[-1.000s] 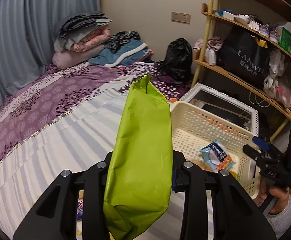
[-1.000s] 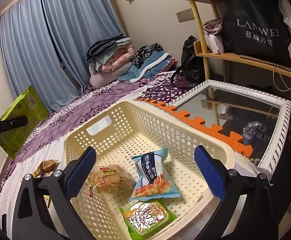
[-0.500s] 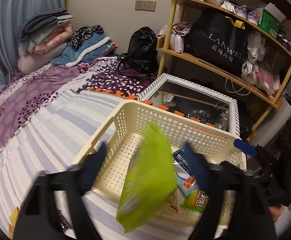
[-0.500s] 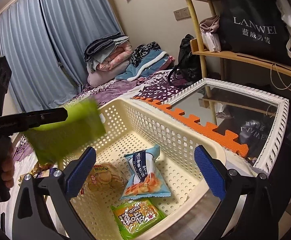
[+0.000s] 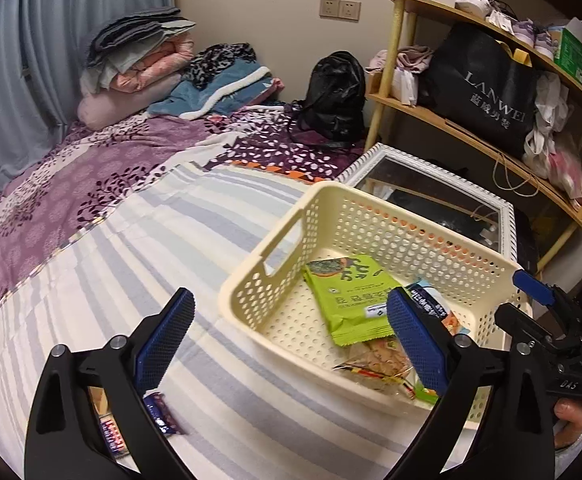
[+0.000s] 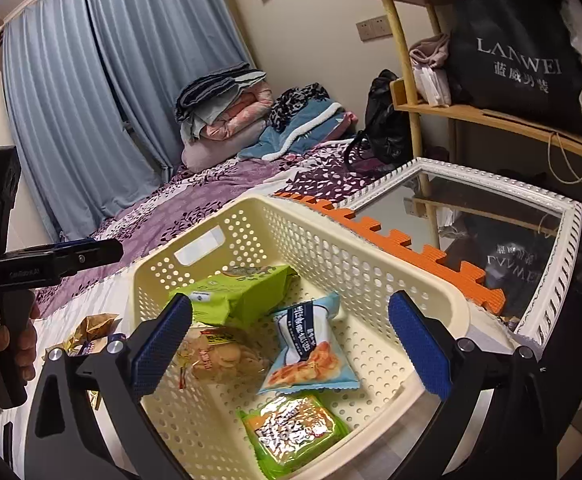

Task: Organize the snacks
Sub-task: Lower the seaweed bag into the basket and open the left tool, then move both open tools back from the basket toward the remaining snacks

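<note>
1. Left wrist view: basket (image 5: 275, 256) on striped bed (image 5: 131, 248) (mirror (image 5: 507, 216) behind); loose snacks (image 5: 159, 420) lie under the left gripper (image 5: 287, 344).
2. Green bag (image 5: 351, 300) lies in the basket, beyond the left gripper's empty, opening jaws; right gripper (image 6: 291, 344) gapes empty.

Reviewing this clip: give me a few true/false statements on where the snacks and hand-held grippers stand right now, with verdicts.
1. The lime-green snack bag lies inside the cream perforated plastic basket. True.
2. The left hand-held gripper is clamped on the green bag. False: its jaws are opening and nothing is between them.
3. The basket holds four snack packs. True: the green bag, a light-blue packet, a clear cracker pack and a green-edged foil pack.
4. Every snack is already in the basket. False: a gold-wrapped snack lies on the striped bedsheet outside it.
5. The right hand-held gripper grips the basket rim. False: it is open and empty.
</note>
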`<state>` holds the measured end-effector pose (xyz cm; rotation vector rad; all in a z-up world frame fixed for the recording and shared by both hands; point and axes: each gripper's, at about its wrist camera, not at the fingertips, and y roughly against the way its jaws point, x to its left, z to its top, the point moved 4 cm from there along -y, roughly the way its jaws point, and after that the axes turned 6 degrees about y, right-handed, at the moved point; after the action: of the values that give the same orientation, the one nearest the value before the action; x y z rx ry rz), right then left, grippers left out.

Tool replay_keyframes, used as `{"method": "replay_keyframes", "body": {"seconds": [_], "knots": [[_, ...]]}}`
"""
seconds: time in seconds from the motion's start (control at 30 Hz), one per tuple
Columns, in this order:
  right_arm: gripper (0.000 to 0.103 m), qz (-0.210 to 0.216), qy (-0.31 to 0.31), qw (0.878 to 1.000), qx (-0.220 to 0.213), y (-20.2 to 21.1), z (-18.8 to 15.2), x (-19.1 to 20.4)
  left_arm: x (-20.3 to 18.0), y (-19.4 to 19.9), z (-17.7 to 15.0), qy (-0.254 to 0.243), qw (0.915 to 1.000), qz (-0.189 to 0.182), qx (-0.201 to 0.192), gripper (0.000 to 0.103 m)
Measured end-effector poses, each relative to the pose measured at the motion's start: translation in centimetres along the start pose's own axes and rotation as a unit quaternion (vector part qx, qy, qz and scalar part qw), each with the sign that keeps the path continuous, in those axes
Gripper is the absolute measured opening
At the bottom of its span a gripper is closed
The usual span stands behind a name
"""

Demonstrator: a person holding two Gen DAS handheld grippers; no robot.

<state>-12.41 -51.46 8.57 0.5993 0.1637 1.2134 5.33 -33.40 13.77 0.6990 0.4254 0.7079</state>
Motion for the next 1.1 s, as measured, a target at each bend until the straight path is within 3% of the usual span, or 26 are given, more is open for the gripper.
{"method": "replay_keyframes", "body": {"seconds": [0.6,1.1], "knots": [[0.098,0.022,0.047,0.999,-0.019,2.3,1.2,4.7,5.4,5.5,-1.9,0.024,0.9985,0.044,-0.023,0.099],[0.098,0.054,0.091,0.994,-0.030,3.6,2.0,9.8,15.0,12.3,-4.9,0.077,0.9879,0.128,-0.043,0.100]]}}
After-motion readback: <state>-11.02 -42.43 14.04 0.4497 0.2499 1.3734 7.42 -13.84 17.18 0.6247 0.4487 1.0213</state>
